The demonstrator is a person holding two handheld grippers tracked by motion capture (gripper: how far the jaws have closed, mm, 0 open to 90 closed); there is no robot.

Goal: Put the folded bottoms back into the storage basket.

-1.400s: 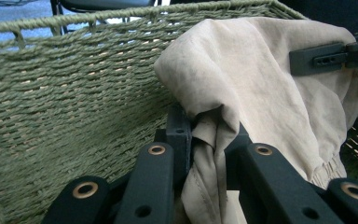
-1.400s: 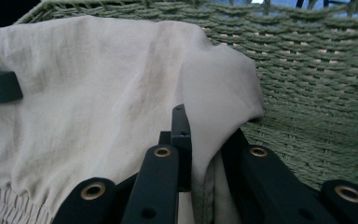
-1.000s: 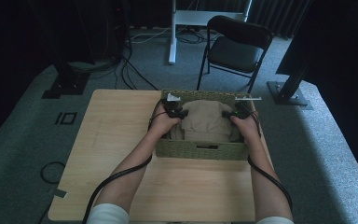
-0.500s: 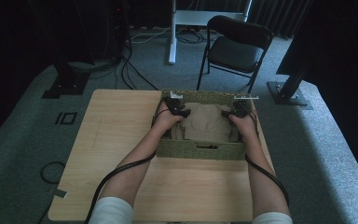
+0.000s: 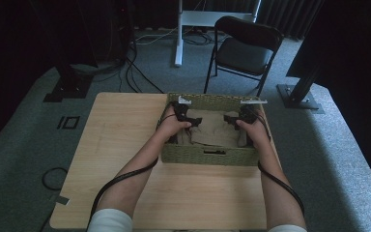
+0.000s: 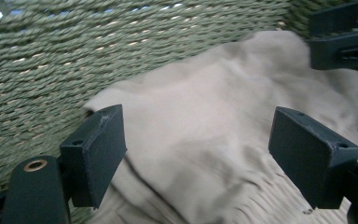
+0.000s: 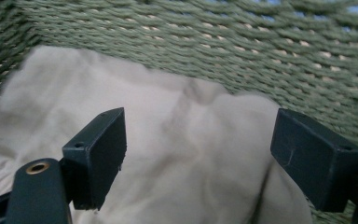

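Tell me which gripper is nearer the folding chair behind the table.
Right. The right gripper hangs open inside the woven basket at its right end, diagonally below the folding chair. The left gripper, also open, sits at the basket's left end, farther away.

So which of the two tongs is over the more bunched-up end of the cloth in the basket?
The left tongs: the beige cloth is heaped into folds beneath them in the woven basket, while under the right tongs it lies flatter.

black fingers (image 6: pixel 93 156), black cables, white sleeves (image 5: pixel 110 221)
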